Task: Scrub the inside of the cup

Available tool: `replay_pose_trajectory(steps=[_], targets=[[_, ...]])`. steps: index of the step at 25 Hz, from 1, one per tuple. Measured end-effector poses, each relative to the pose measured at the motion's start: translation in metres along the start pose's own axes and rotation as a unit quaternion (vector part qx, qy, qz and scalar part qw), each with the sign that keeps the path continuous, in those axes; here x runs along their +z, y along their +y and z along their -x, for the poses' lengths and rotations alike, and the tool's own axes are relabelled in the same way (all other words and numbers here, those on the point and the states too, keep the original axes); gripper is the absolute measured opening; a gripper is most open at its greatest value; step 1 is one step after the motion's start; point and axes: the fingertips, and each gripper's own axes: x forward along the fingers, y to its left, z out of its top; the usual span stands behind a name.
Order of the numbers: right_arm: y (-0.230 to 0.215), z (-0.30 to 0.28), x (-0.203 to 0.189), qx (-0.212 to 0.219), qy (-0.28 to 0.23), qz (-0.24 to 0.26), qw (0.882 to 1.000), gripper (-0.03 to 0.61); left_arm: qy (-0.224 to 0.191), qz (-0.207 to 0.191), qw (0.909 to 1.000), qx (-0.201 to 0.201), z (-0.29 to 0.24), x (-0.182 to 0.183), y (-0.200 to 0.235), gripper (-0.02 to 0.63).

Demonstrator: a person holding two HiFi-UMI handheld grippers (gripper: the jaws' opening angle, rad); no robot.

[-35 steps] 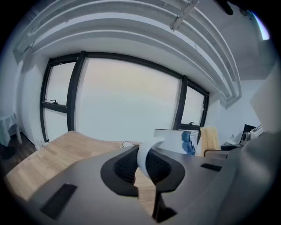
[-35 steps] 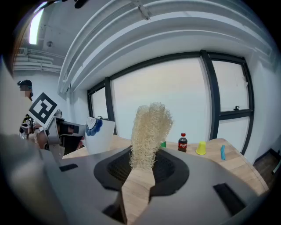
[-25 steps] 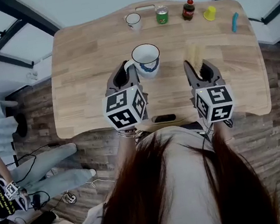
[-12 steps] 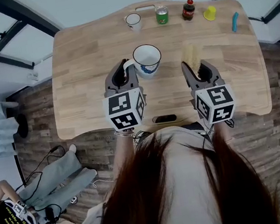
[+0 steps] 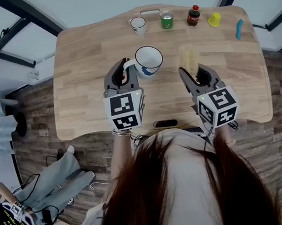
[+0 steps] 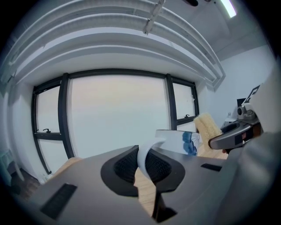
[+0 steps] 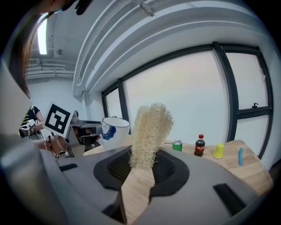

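Where the left gripper (image 5: 125,68) ends, the cup (image 5: 148,59) juts out to its right, over the table (image 5: 84,54) and apart from the right gripper (image 5: 192,73). It is white with a blue mark on its side, mouth up. The left jaws clamp its handle (image 6: 145,154); the right jaws pinch a pale, fibrous scrubber (image 7: 148,127).

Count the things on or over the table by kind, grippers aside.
2 cups: large cup, small cup
1 can
1 bottle
1 scrubber
1 yellow thing
1 blue thing
1 dark flat thing
Total: 8
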Motion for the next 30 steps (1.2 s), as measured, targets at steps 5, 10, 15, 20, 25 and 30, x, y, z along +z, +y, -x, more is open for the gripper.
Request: replay_pose_trajectory(steps=[5, 10, 15, 20, 25, 30], targets=[[0.013, -0.004, 0.004, 0.035, 0.007, 0.009, 0.999, 0.118, -0.004, -0.038, 0.9993, -0.004, -0.001, 0.003, 0.002, 0.029], [0.025, -0.006, 0.003, 0.065, 0.025, 0.028, 0.997, 0.118, -0.010, -0.069, 0.9974, -0.020, -0.003, 0.005, -0.004, 0.029], [0.035, -0.007, 0.000, 0.086, 0.040, 0.040, 0.995, 0.118, -0.015, -0.107, 0.9937, -0.030, -0.002, 0.006, -0.008, 0.029], [0.048, -0.008, -0.005, 0.111, 0.062, 0.055, 0.990, 0.118, -0.020, -0.154, 0.9872, -0.034, -0.002, 0.003, -0.009, 0.029], [0.055, -0.009, -0.012, 0.126, 0.081, 0.068, 0.986, 0.118, -0.022, -0.194, 0.9798, -0.042, 0.001, 0.003, -0.014, 0.029], [0.061, -0.009, -0.019, 0.139, 0.106, 0.090, 0.980, 0.118, -0.020, -0.224, 0.9733, -0.045, 0.003, 0.002, -0.018, 0.029]])
